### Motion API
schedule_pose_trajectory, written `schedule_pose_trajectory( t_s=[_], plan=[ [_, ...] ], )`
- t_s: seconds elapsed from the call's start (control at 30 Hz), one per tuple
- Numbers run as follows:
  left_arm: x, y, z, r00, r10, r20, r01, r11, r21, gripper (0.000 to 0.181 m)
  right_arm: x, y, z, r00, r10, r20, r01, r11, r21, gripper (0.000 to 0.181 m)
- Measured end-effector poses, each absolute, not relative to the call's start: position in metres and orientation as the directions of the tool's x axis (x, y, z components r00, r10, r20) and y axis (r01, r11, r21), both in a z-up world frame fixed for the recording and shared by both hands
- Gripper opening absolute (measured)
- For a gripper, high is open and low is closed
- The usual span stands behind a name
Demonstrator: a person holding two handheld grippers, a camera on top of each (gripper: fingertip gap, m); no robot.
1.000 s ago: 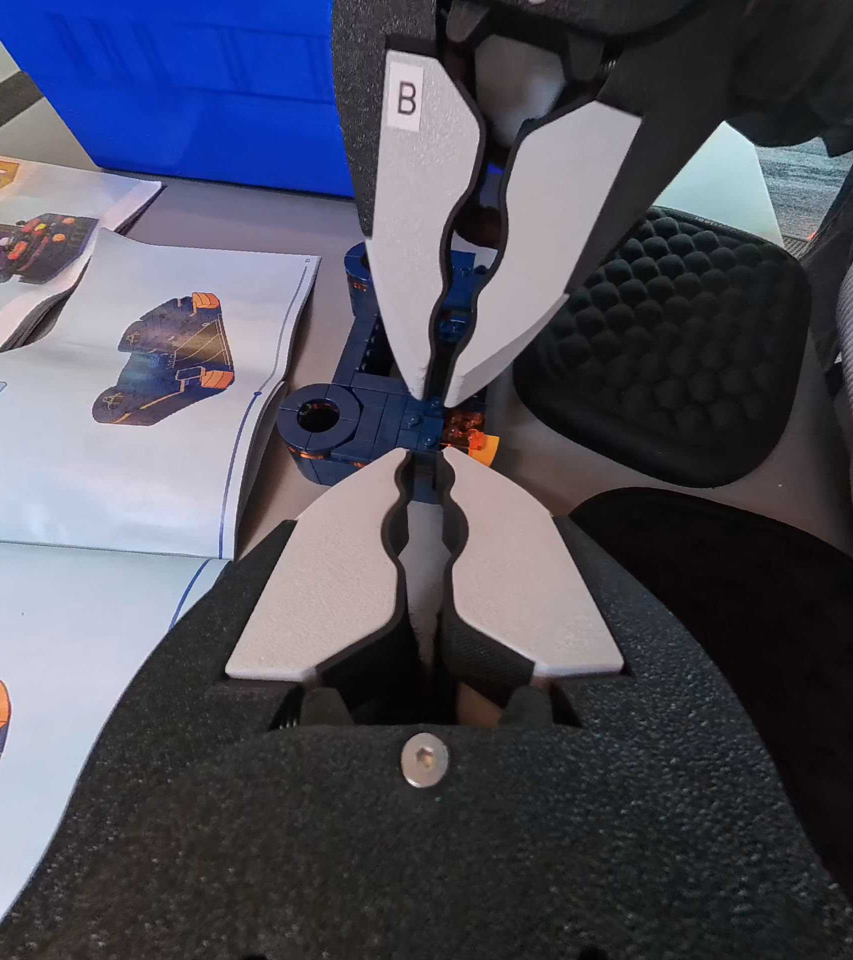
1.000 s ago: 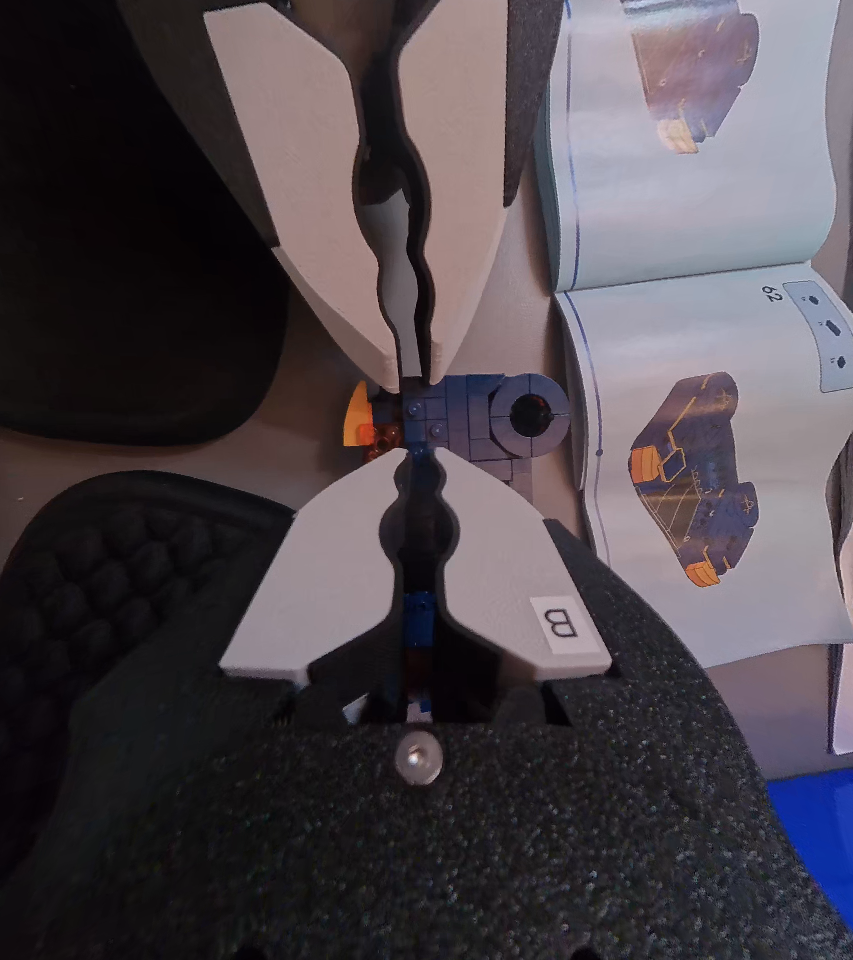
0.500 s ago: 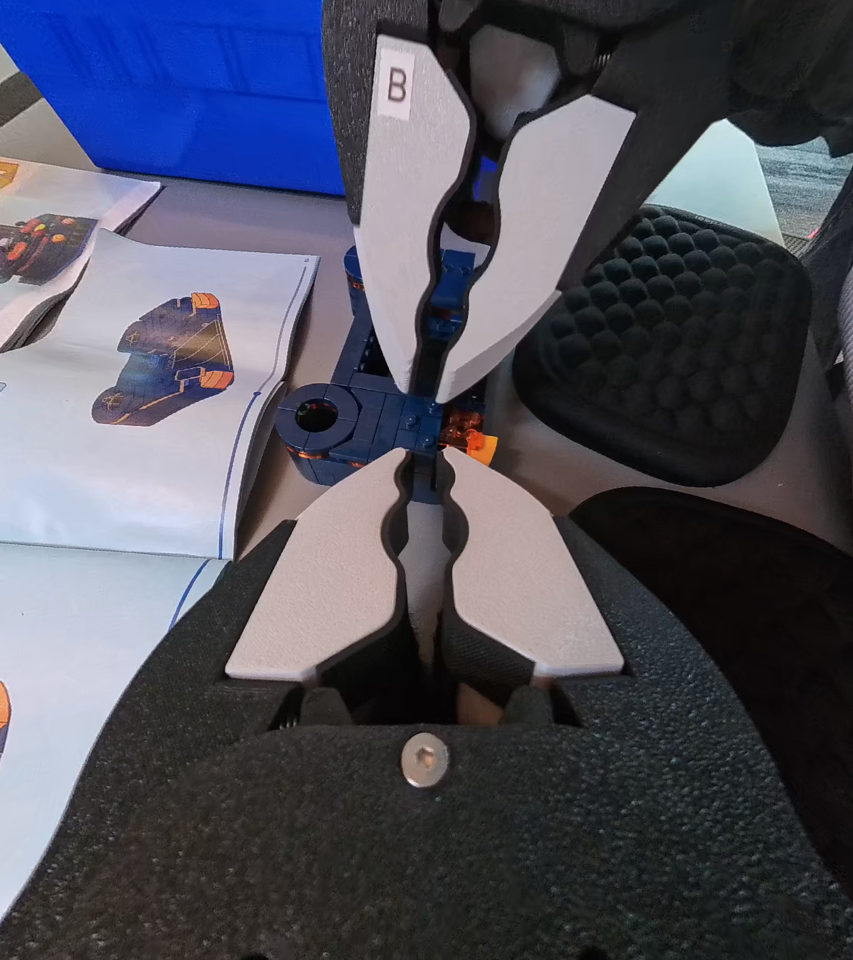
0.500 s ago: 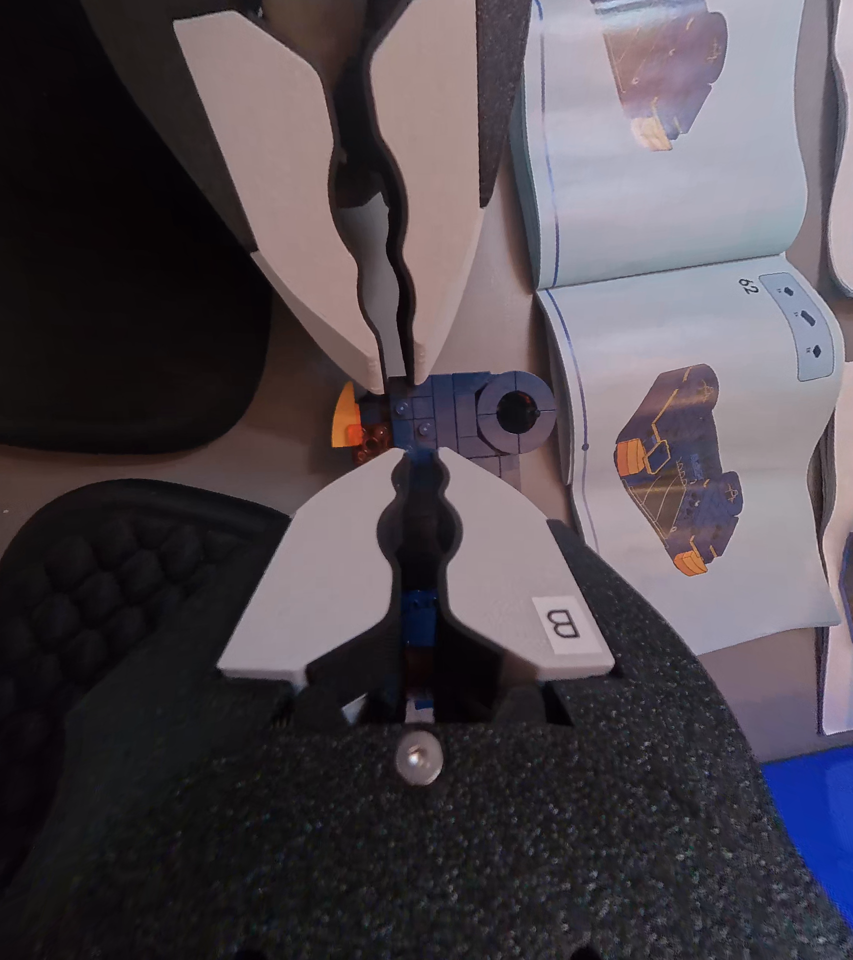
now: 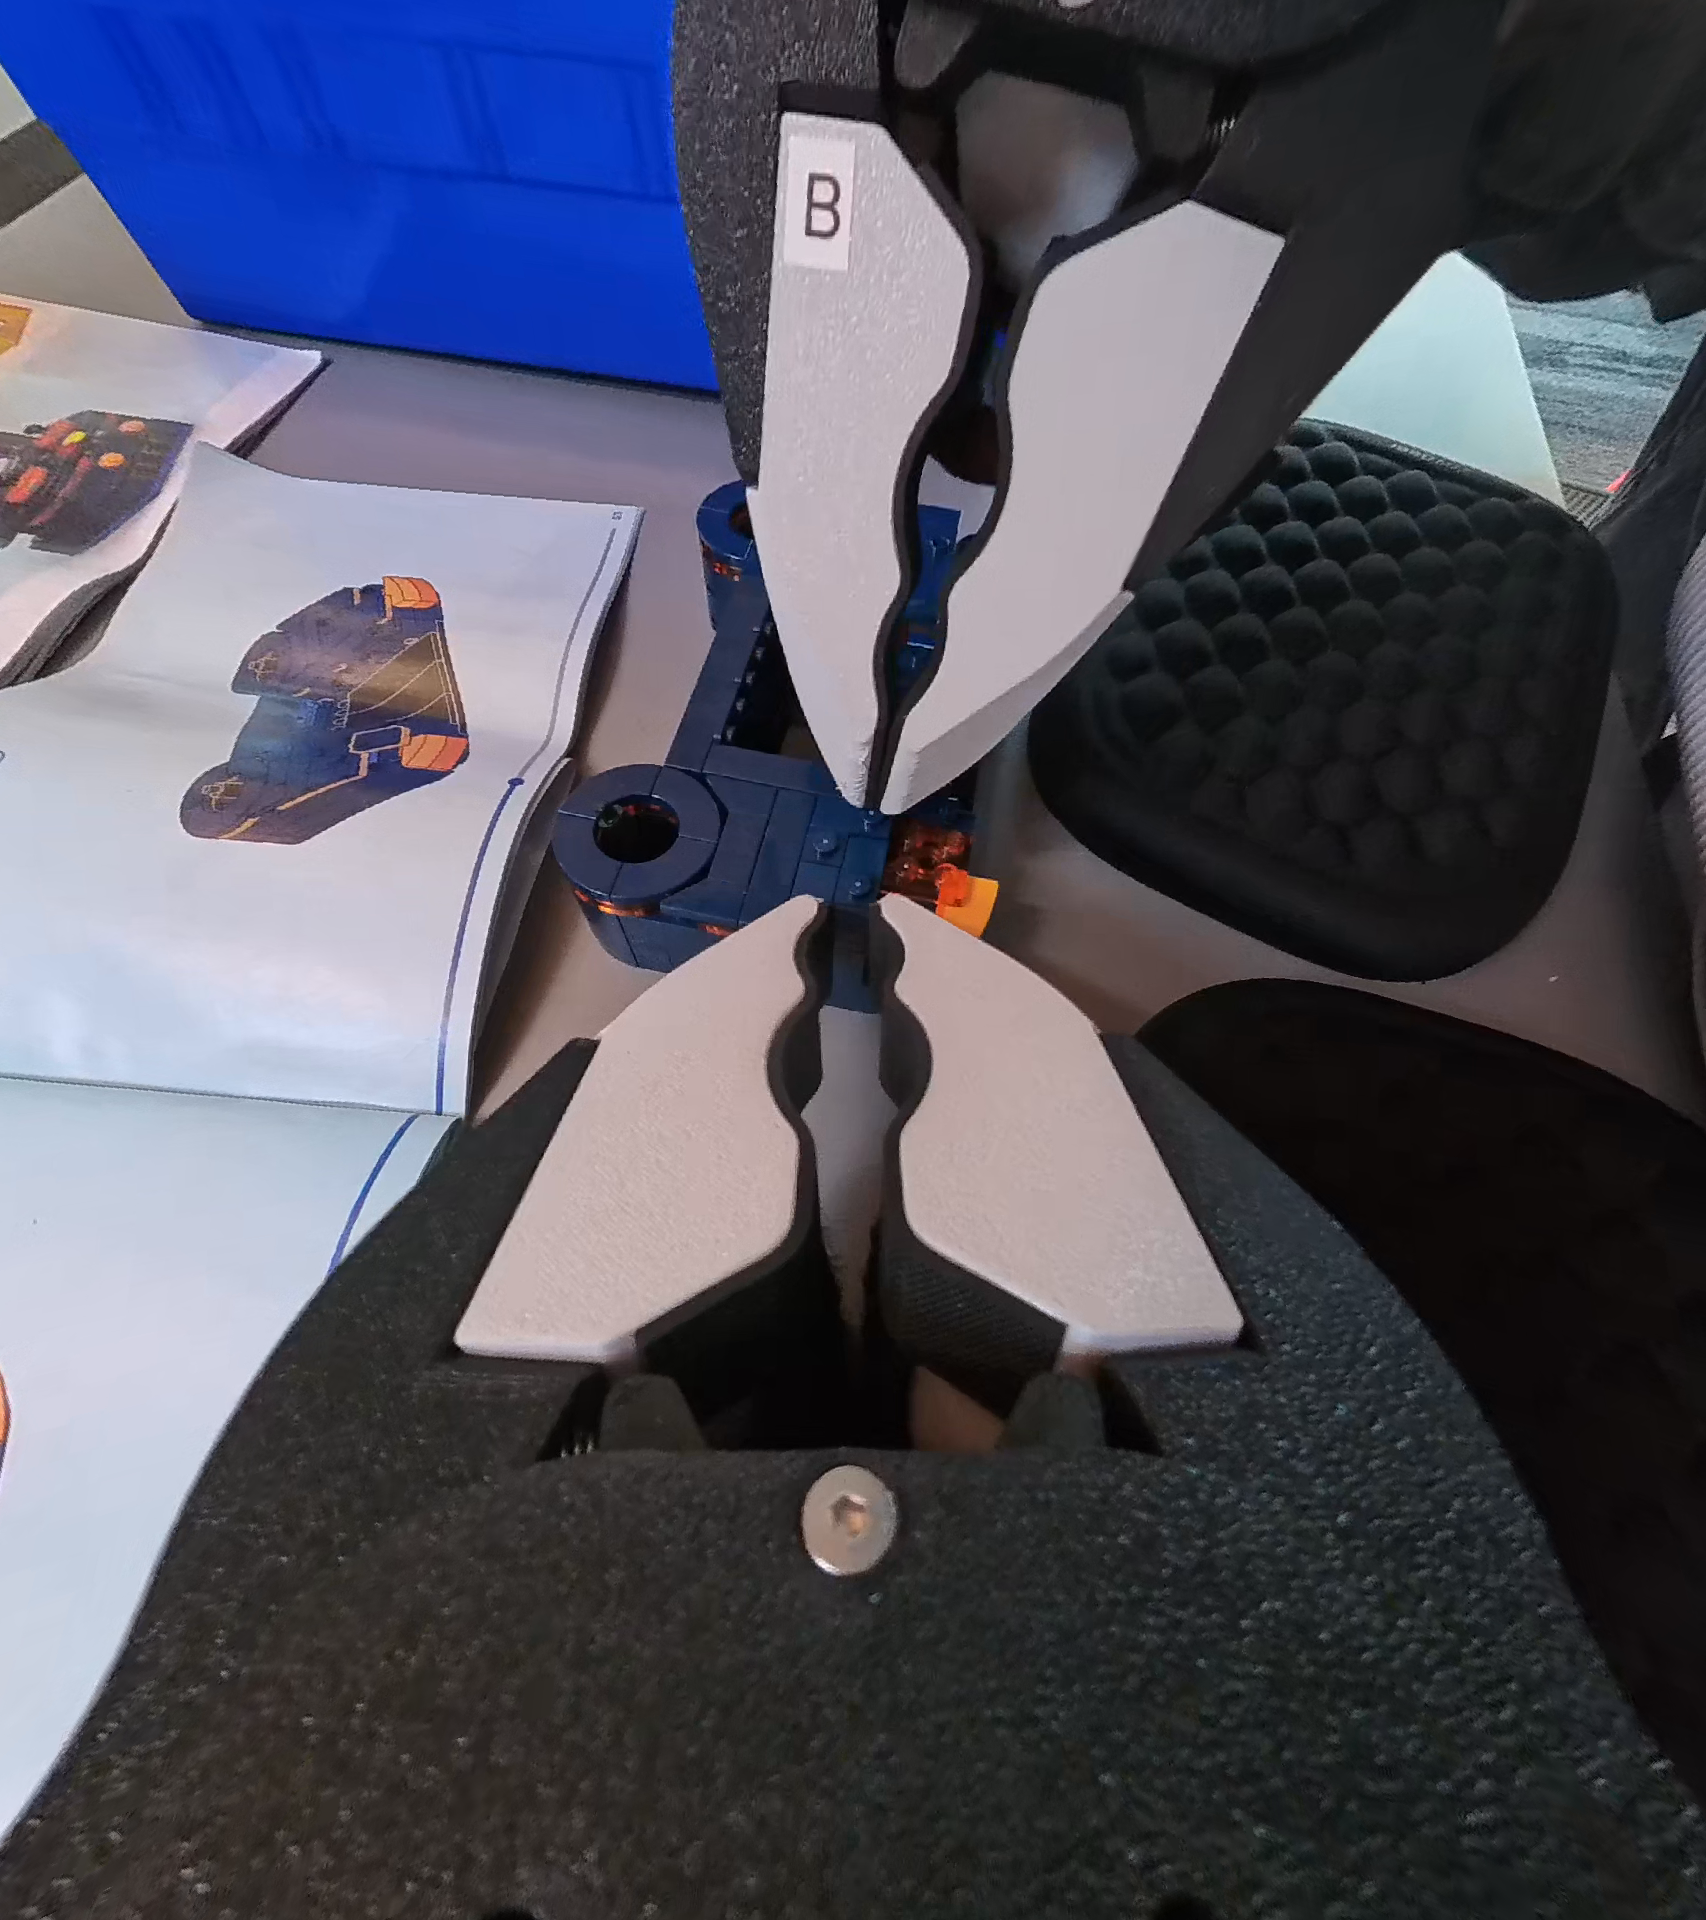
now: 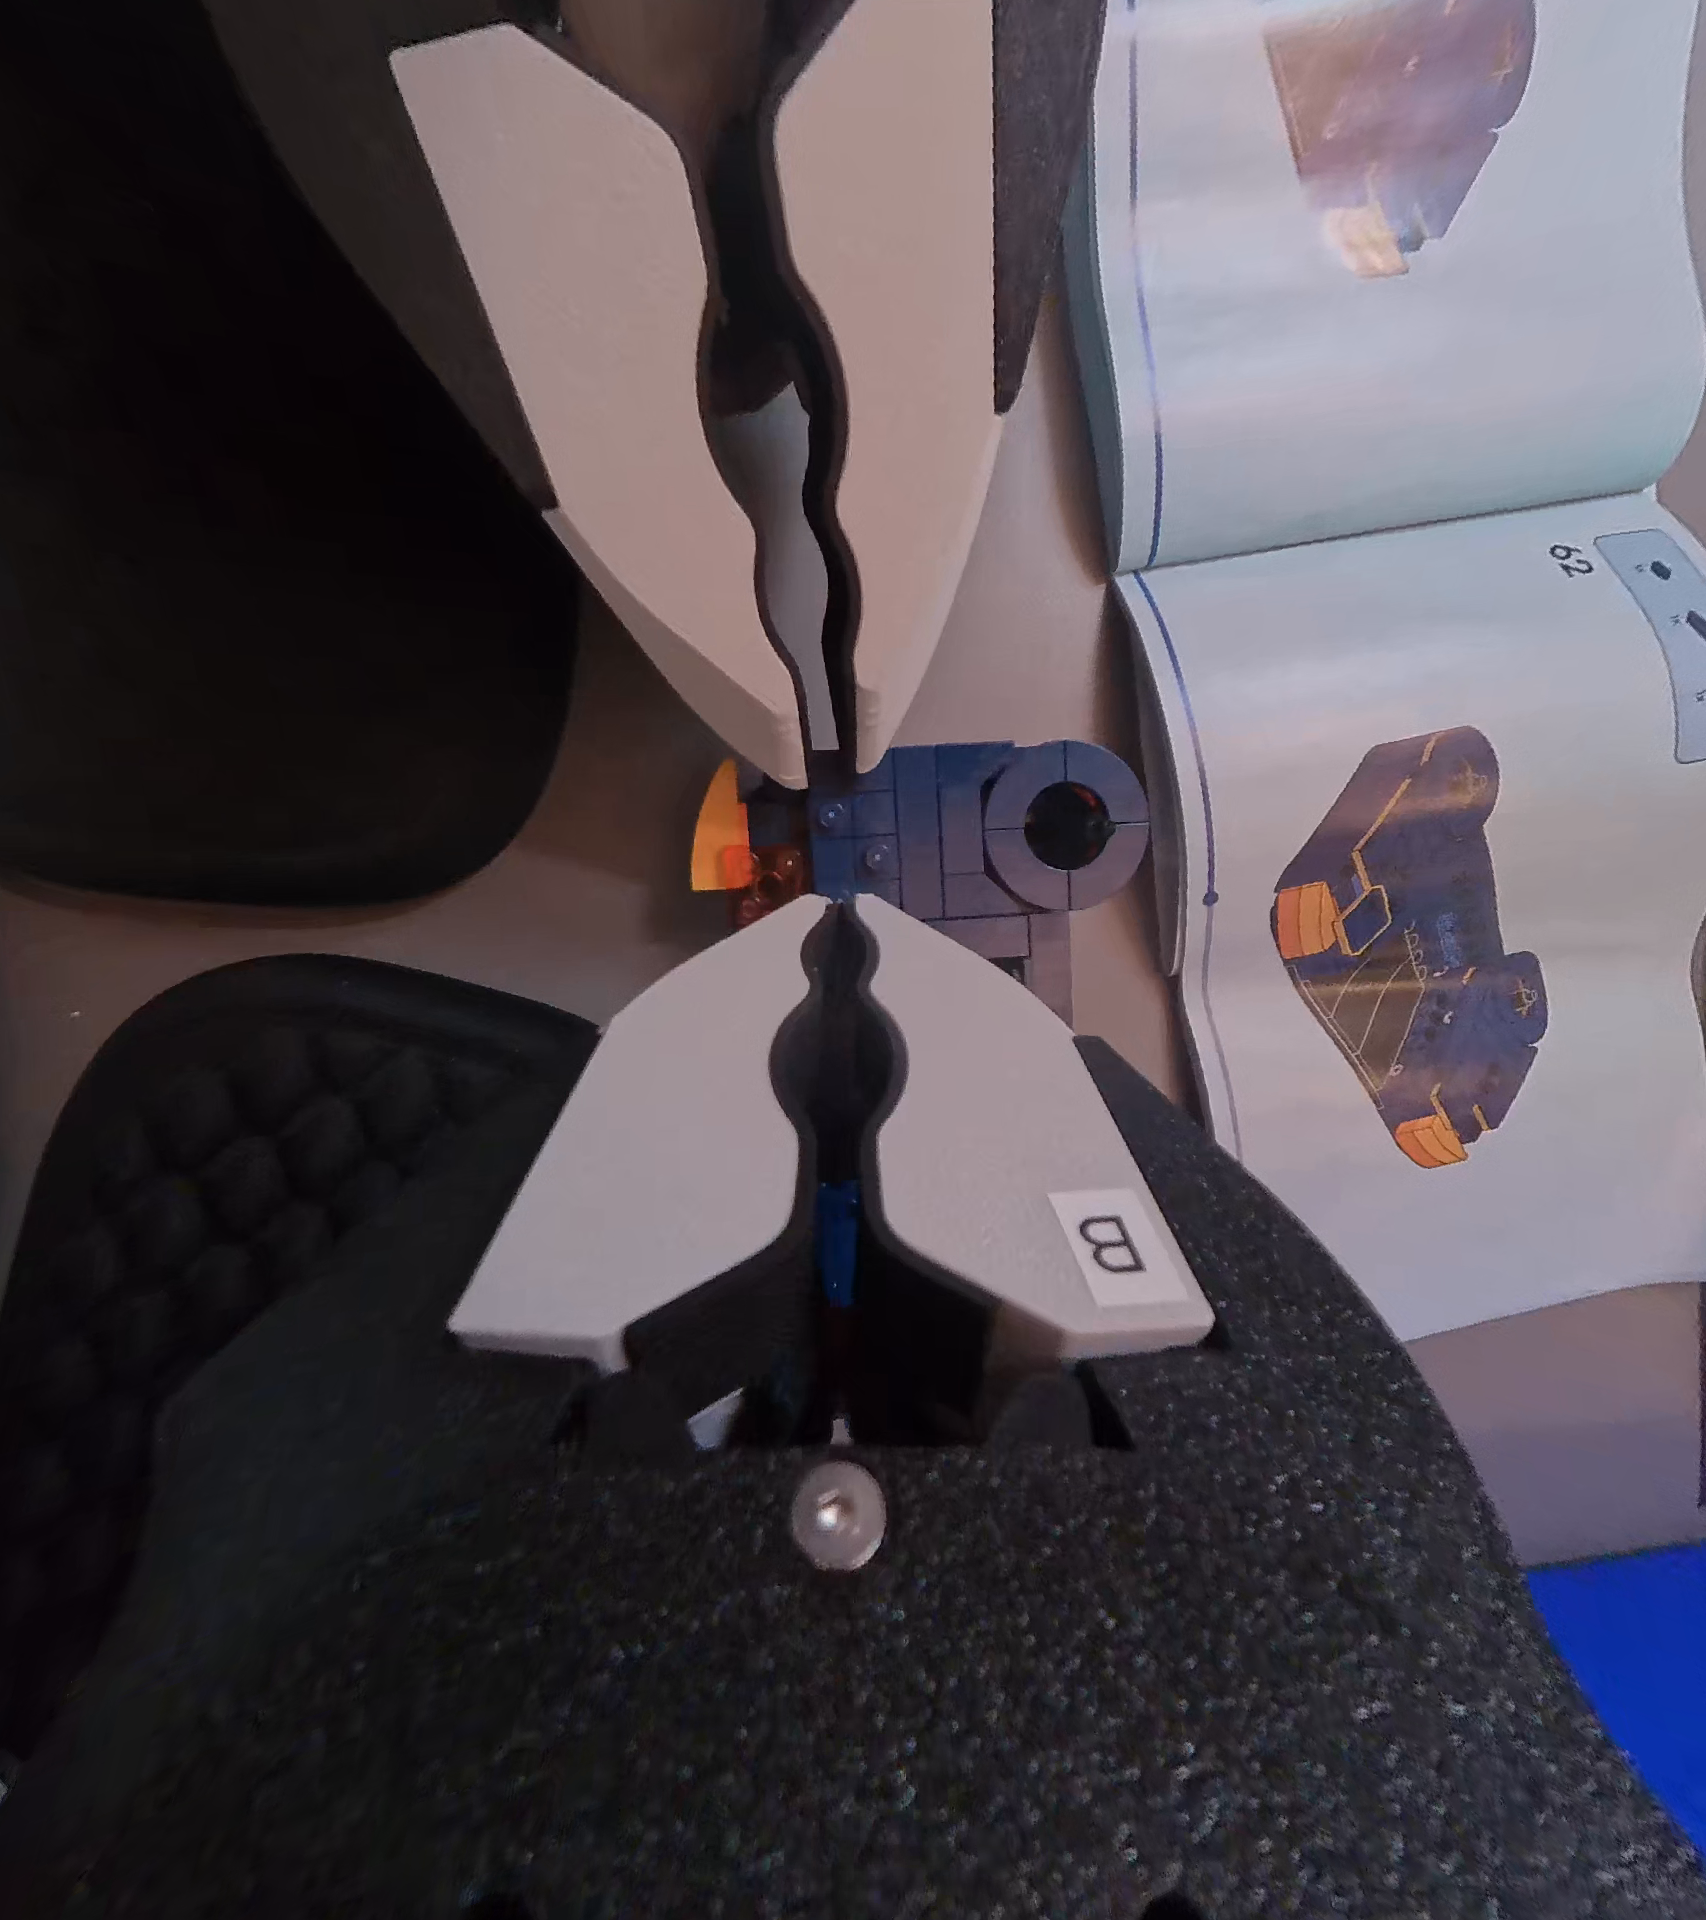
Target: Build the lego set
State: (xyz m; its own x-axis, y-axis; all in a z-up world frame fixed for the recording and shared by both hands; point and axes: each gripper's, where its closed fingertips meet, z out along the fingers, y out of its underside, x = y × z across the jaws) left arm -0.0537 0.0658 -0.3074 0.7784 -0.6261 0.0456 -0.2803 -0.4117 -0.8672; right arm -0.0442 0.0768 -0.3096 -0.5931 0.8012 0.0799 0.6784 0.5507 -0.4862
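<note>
A dark blue lego model (image 5: 755, 831) with a round ring (image 5: 639, 826) and an orange end piece (image 5: 968, 899) lies on the grey table; it also shows in the right wrist view (image 6: 932, 831). My left gripper (image 5: 849, 906) is shut on the model's near edge, and a dark blue bit shows between its tips. My right gripper (image 6: 838, 904) comes from the opposite side. Its jaws are shut, with the tips resting on the model's studded top, as the left wrist view (image 5: 872, 805) shows. I cannot tell whether the right gripper holds a small piece.
An open instruction booklet (image 5: 257, 727) lies right beside the model's ring end. A blue bin (image 5: 361, 156) stands behind it. A bumpy black pad (image 5: 1327, 707) and a smooth black pad (image 5: 1451, 1195) lie on the other side. Less than 4 cm separates the two grippers' tips.
The right gripper shifted slightly sideways over the model and came back; its tips sit on the studded top again. The left gripper and the model have not moved.
</note>
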Motion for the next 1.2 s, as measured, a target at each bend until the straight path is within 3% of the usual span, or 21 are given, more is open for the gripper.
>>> schedule_pose_trajectory(
  t_s=[0.57, 0.73, 0.83, 1.2],
  plan=[
    [-0.055, 0.067, -0.308, 0.777, -0.616, 0.128, -0.219, -0.456, -0.862, 0.000, -0.045, 0.076, -0.312, -0.617, 0.787, 0.014, 0.763, 0.603, -0.235, 0.000],
    [-0.055, 0.067, -0.307, 0.777, -0.616, 0.129, -0.219, -0.456, -0.862, 0.000, -0.048, 0.085, -0.309, -0.612, 0.788, 0.063, 0.760, 0.609, -0.229, 0.000],
    [-0.054, 0.067, -0.308, 0.778, -0.616, 0.126, -0.221, -0.455, -0.863, 0.000, -0.053, 0.077, -0.299, -0.597, 0.801, 0.038, 0.753, 0.576, -0.317, 0.000],
    [-0.055, 0.067, -0.308, 0.778, -0.615, 0.126, -0.221, -0.455, -0.863, 0.000, -0.051, 0.073, -0.311, -0.567, 0.823, -0.021, 0.784, 0.532, -0.319, 0.000]
  ],
)
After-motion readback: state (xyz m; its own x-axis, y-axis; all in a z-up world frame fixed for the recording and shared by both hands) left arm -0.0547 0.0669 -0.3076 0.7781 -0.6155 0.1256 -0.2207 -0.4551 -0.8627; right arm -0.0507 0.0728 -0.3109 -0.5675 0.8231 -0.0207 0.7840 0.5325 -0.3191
